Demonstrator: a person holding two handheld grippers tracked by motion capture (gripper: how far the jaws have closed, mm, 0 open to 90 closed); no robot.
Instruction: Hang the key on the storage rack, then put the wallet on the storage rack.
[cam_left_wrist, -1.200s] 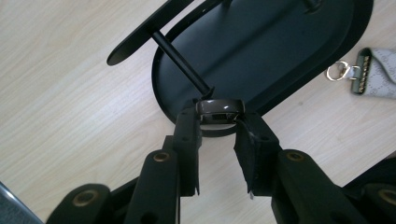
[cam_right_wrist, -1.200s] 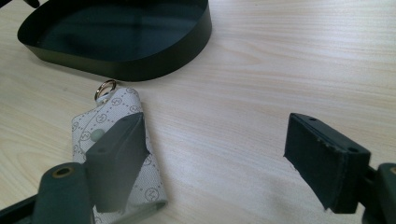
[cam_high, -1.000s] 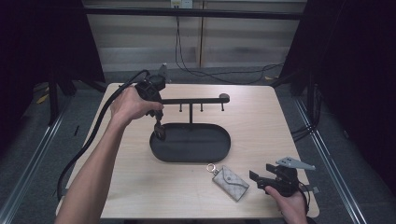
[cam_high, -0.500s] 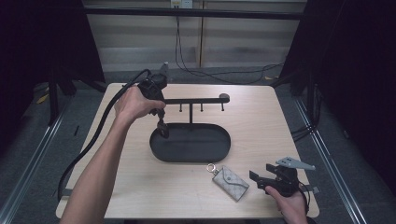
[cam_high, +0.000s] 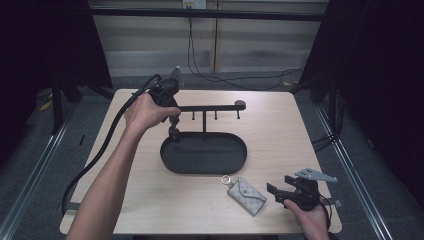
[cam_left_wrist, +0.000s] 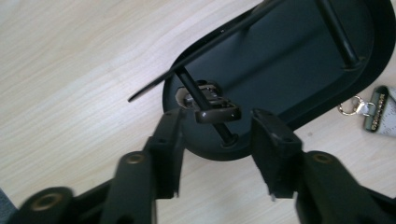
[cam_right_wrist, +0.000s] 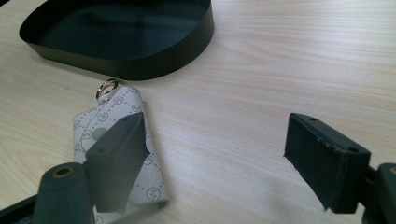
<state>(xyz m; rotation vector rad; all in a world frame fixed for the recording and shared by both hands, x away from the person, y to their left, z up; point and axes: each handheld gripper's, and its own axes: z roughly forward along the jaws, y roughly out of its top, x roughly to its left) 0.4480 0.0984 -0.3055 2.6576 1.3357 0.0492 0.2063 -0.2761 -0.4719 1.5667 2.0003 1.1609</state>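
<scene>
One black oval tray (cam_high: 170, 161) with one hook rack (cam_high: 210, 108); one grey key pouch (cam_high: 247, 195) on tabletop (cam_high: 280, 135). Left gripper (cam_left_wrist: 215, 140), right gripper (cam_right_wrist: 212, 154): jaws released, gripping nothing.

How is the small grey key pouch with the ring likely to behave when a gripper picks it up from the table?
The key pouch looks like soft patterned fabric lying flat, so it will probably flex and feel light. Its metal ring would likely dangle freely. Lying so flat, it may slide before the open right gripper gets under an edge.
</scene>
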